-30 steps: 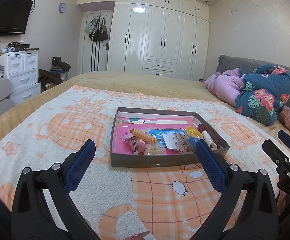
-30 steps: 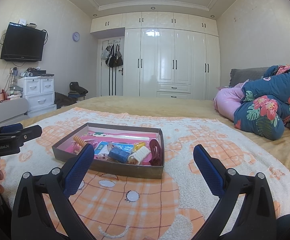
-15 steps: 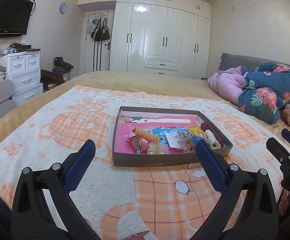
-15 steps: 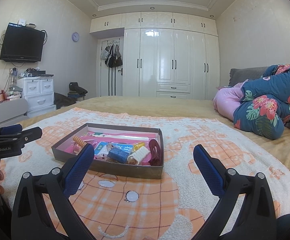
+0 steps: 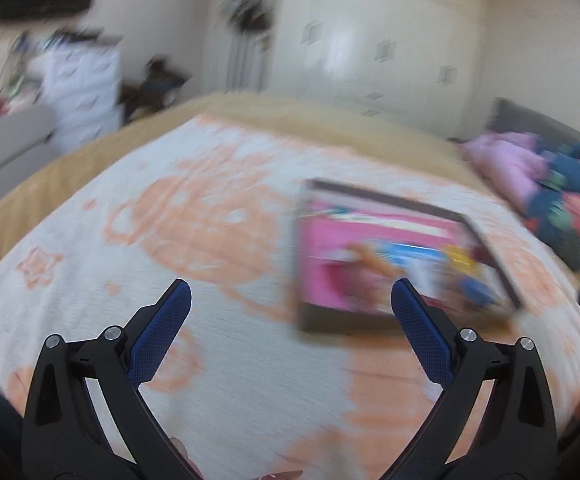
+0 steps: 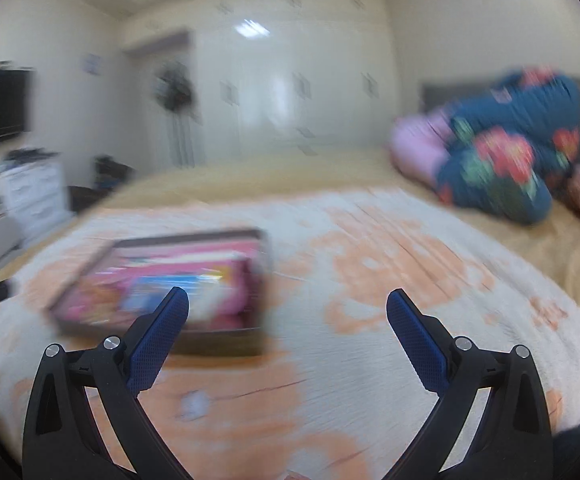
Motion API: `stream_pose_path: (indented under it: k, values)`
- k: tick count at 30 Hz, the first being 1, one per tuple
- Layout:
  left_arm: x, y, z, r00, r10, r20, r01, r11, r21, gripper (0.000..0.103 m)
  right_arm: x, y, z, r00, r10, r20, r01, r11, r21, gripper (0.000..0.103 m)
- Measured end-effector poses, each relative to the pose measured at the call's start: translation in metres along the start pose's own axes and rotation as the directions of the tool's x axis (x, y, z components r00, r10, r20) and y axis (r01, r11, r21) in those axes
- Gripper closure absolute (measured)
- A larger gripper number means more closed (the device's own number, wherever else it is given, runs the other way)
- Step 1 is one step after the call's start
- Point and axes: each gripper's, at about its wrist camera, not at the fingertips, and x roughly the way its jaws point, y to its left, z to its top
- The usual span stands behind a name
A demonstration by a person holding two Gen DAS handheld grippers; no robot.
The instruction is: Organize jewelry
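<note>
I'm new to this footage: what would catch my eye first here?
The shallow tray with its bright pink lining, on the orange-and-white blanket, badly motion-blurred. Then the open blue-padded left gripper and right gripper, both empty, and the floral bedding heaped at the far right.

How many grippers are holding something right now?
0. The left gripper hangs open over the blanket left of the tray; the right gripper hangs open right of it. Both views are motion-blurred.

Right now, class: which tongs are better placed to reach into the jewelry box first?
Probably the left tongs: the jewelry box lies nearer their fingers. The right tongs, equally open and empty, point past it.
</note>
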Motion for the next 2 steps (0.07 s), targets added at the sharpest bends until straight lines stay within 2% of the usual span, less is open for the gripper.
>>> stream_pose_path:
  k: [2]
  values:
    - [0.03, 0.027, 0.018, 0.995, 0.077, -0.063, -0.08, 0.995, -0.057, 0.011, 0.042, -0.023, 0.012, 0.987, -0.118, -0.106, 0.119, 0.993, 0.005, 0.006]
